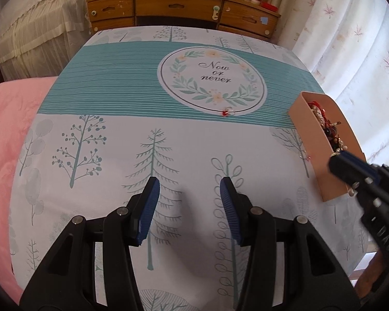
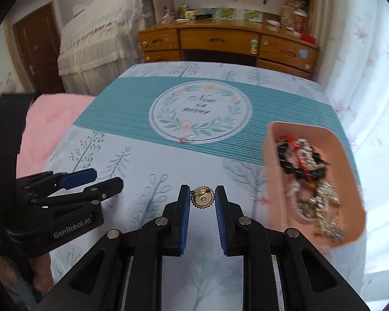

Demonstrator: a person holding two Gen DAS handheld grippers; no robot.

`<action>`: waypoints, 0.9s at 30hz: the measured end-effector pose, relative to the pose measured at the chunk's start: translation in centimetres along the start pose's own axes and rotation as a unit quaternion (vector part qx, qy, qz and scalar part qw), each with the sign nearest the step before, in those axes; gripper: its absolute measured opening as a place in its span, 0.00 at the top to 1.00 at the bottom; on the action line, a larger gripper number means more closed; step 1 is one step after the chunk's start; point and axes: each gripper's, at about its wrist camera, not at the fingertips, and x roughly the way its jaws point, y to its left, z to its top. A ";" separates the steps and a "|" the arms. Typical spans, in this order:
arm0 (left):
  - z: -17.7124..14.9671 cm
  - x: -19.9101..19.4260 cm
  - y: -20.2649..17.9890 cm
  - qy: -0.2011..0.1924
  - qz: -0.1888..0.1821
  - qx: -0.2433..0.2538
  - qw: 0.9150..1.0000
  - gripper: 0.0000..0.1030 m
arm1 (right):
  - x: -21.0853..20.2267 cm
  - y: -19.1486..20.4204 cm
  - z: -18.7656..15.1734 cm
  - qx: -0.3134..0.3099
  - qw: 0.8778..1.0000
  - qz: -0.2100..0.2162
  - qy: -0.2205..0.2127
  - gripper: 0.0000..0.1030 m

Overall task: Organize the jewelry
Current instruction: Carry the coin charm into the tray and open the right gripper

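1. A small round gold brooch (image 2: 203, 198) with a scalloped edge and a pin clasp across its back sat pinched between the blue pads of the right claw (image 2: 202, 199), held above the tree-printed bedspread (image 2: 132, 140).
2. The left claw (image 1: 188, 194) stood half open with nothing between its pads, over bare bedspread.
3. One pink box (image 2: 350, 181) lay near the bed's right edge, holding a tangle of red cord, black beads and silver chains; the pieces were too jumbled to count.
4. One small ring-like piece with a red bit (image 1: 227, 111) lay alone on the lower rim of the "Now or never" circle (image 1: 212, 77).
5. In the left wrist view, another tiny piece (image 1: 305, 157) lay just beside the box's left wall.
6. Two claws were in view, well apart, with open bedspread between them; a pink quilt (image 1: 5, 134) bordered the left edge and a wooden desk (image 1: 184, 7) stood beyond the far end.
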 end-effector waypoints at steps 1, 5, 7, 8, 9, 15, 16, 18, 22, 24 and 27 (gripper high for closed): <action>0.0 -0.2 -0.3 -0.002 -0.001 0.003 1.000 0.56 | -0.8 -0.9 -0.1 0.011 1.000 -0.007 -0.005 0.82; 0.0 -0.9 -1.4 -0.009 -0.005 0.017 1.000 0.56 | -3.2 -4.6 -0.4 0.055 0.998 -0.026 -0.018 0.81; 0.1 -1.1 -1.9 -0.012 -0.005 0.022 1.000 0.56 | -3.9 -6.2 -0.6 0.073 0.997 -0.033 -0.021 0.81; 0.1 -1.2 -2.1 -0.013 -0.006 0.025 1.000 0.56 | -4.1 -7.1 -0.7 0.082 0.996 -0.037 -0.021 0.81; 0.2 -1.3 -2.4 -0.015 -0.007 0.028 0.999 0.56 | -4.0 -7.7 -0.7 0.088 0.995 -0.040 -0.021 0.81; 0.4 -1.1 -3.7 -0.015 -0.005 0.045 0.999 0.56 | -3.6 -10.1 -1.6 0.114 0.993 -0.040 -0.003 0.80; 0.4 -1.0 -3.8 -0.014 -0.005 0.048 0.999 0.56 | -3.3 -10.2 -1.7 0.115 0.993 -0.041 0.002 0.78; 0.4 -0.8 -4.0 -0.012 -0.005 0.051 0.999 0.56 | -2.9 -10.5 -1.9 0.116 0.992 -0.047 0.007 0.61; 0.4 -0.4 -4.2 -0.008 -0.003 0.053 0.999 0.56 | -2.9 -10.1 -2.3 0.115 0.993 -0.036 -0.011 0.60; 0.5 -0.1 -4.2 -0.005 -0.003 0.052 0.999 0.56 | -3.1 -9.3 -2.2 0.110 0.993 -0.022 -0.026 0.60; 0.6 0.1 -4.1 -0.004 -0.003 0.051 0.999 0.56 | -3.3 -7.5 -2.1 0.093 0.995 0.003 -0.041 0.60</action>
